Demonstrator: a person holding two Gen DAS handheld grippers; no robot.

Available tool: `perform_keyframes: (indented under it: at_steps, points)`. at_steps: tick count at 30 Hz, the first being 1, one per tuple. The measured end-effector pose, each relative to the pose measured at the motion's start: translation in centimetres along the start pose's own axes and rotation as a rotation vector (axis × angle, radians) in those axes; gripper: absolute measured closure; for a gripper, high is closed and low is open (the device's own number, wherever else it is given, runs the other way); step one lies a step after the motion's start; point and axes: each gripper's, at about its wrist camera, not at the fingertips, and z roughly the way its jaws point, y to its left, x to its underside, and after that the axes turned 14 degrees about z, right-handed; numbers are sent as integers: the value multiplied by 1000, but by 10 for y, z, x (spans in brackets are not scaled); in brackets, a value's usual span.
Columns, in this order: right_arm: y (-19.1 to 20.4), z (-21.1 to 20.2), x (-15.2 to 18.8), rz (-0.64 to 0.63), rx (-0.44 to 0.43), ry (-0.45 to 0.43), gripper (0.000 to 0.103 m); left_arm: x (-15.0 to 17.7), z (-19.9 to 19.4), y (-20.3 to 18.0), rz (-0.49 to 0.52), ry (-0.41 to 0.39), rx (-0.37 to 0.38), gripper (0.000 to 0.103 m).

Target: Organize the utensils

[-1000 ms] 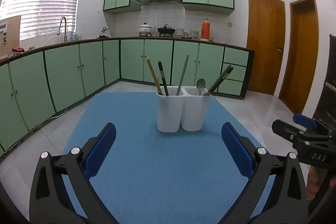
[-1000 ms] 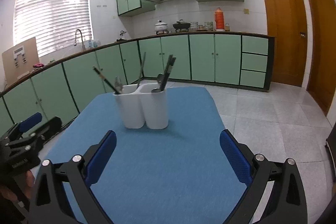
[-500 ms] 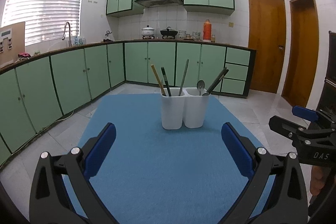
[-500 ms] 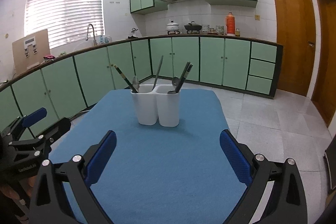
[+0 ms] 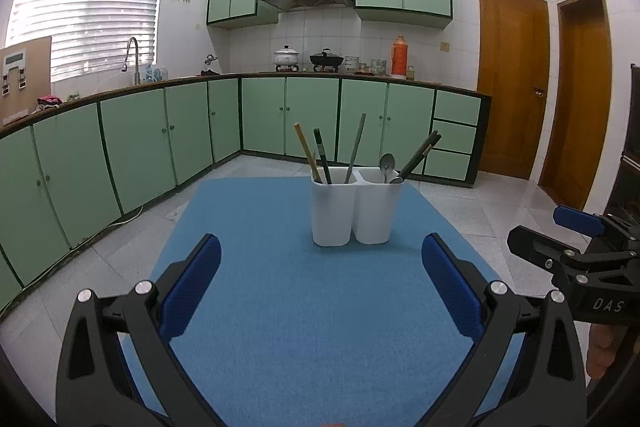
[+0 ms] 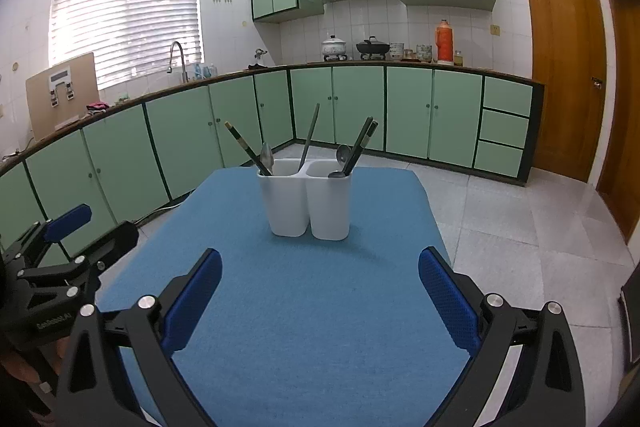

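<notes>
Green kitchen cabinets ring a blue-covered tabletop (image 5: 280, 307) in the left wrist view, where a white two-compartment utensil holder (image 5: 354, 209) stands upright toward the far end. Its left cup holds a wooden chopstick (image 5: 306, 153) and two darker sticks; its right cup holds a spoon (image 5: 387, 165) and a pair of dark chopsticks (image 5: 420, 157) leaning right. The left gripper (image 5: 320, 283) hovers well short of the holder with its fingers spread and nothing between them, and the right gripper (image 5: 576, 239) shows at the right edge, also empty. From the right wrist view, the same holder (image 6: 306, 203) sits centred ahead, with spoons visible in both cups among the sticks, so the sorting looks unfinished or only loosely done. The right gripper (image 6: 320, 287) hangs back above the cloth (image 6: 320, 327), fingers spread wide, while the left gripper (image 6: 60, 251) waits low at the left. This reads as an approach or pause between picks; the next move likely calls for reaching one gripper forward and pinching a single handle cleanly above the rim without tipping the holder.
</notes>
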Motion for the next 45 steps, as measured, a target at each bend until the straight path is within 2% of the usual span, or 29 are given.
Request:
perform_keyframes:
  at_steps: [45]
  points:
    - [1, -2, -2, -1, -9, -3, 6, 0, -3, 0, 7, -7, 0, 6]
